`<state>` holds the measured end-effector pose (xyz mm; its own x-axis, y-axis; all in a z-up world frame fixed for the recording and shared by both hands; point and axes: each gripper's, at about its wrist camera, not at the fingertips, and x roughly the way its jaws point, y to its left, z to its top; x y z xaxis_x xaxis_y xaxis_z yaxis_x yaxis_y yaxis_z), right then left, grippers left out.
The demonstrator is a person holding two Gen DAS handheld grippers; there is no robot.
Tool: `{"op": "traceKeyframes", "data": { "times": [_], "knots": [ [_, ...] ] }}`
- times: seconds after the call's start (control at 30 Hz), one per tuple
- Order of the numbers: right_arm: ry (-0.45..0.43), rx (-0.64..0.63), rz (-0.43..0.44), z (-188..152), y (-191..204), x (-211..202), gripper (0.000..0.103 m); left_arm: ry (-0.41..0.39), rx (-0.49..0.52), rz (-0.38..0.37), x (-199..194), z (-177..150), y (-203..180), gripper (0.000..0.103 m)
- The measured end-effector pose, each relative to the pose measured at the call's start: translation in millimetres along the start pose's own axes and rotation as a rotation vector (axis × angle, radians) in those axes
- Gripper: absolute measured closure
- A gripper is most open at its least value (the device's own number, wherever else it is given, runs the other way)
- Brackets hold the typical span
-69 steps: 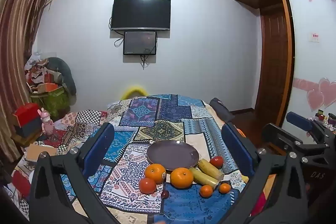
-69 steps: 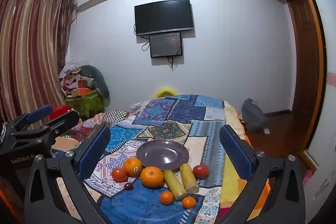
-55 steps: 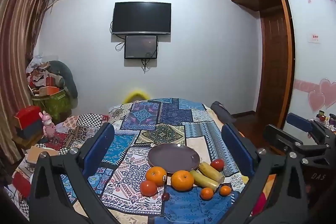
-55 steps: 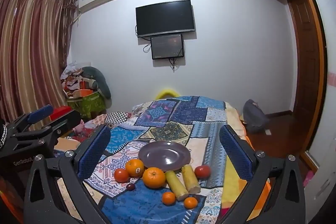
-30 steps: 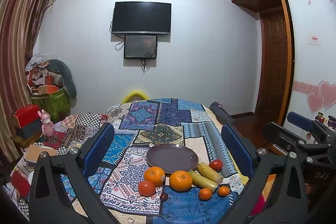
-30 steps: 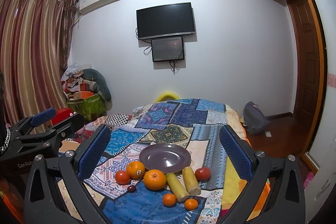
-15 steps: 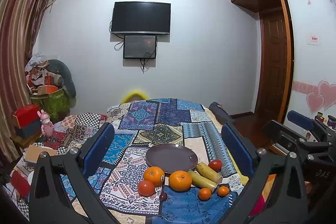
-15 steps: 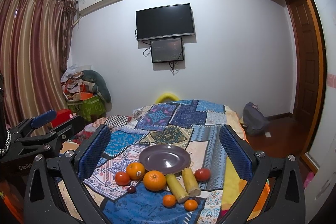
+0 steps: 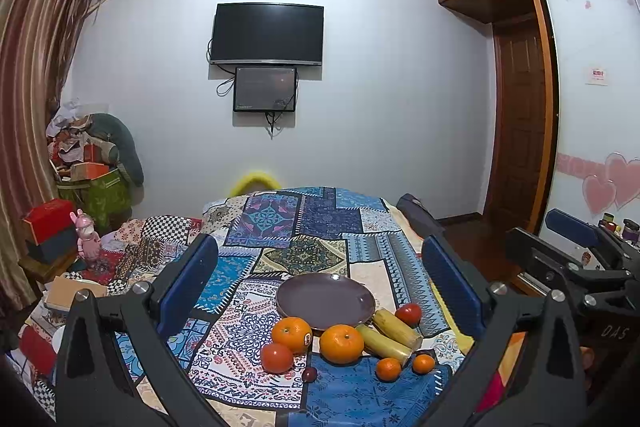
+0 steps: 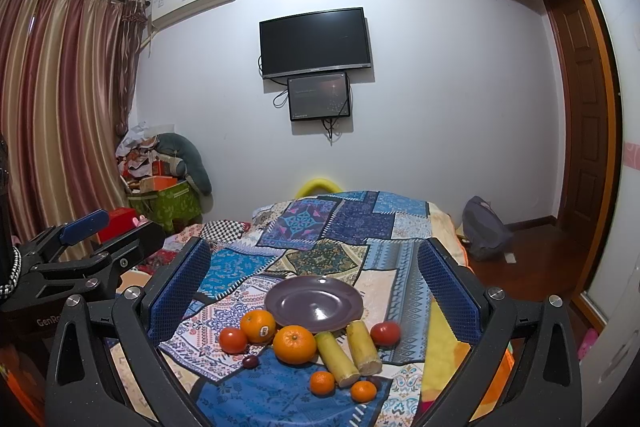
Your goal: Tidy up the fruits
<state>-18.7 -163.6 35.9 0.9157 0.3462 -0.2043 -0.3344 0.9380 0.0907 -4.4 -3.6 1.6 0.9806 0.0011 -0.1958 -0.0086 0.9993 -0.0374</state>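
Note:
An empty purple plate (image 9: 326,301) (image 10: 314,303) lies on a patchwork cloth. In front of it lie two oranges (image 9: 341,343) (image 10: 294,343), two red tomatoes (image 9: 277,357) (image 10: 233,340), two yellow sugarcane pieces (image 9: 383,339) (image 10: 337,359), two small mandarins (image 9: 388,368) (image 10: 322,382) and a dark grape (image 9: 309,373) (image 10: 251,361). My left gripper (image 9: 320,287) is open and empty, held above and short of the fruit. My right gripper (image 10: 314,287) is open and empty too. Each gripper shows at the edge of the other's view.
The cloth covers a bed (image 9: 332,223) that runs toward the far wall under a TV (image 9: 267,34). Boxes and a pink toy (image 9: 86,235) clutter the left side. A wardrobe (image 9: 592,107) and a wooden door stand at the right. A dark bag (image 10: 486,233) lies on the floor.
Both grippers have drifted slightly, so the fruit sits a touch lower and left in the views. Nothing was taken hold of and no fruit has moved.

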Motion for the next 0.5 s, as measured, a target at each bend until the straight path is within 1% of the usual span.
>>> {"op": "traceKeyframes", "data": {
  "times": [0.23, 0.43, 0.5],
  "knots": [
    [-0.002, -0.003, -0.003, 0.2, -0.2, 0.3, 0.0, -0.003, 0.001, -0.003, 1.1, -0.8, -3.3, 0.0],
    [0.001, -0.007, 0.015, 0.3, -1.5, 2.3, 0.0, 0.0, 0.001, -0.007, 2.1, -1.6, -3.8, 0.0],
    [0.007, 0.001, 0.021, -0.3, -3.4, 4.1, 0.0, 0.001, 0.002, -0.009, 2.7, -1.8, -3.8, 0.002]
  ]
}}
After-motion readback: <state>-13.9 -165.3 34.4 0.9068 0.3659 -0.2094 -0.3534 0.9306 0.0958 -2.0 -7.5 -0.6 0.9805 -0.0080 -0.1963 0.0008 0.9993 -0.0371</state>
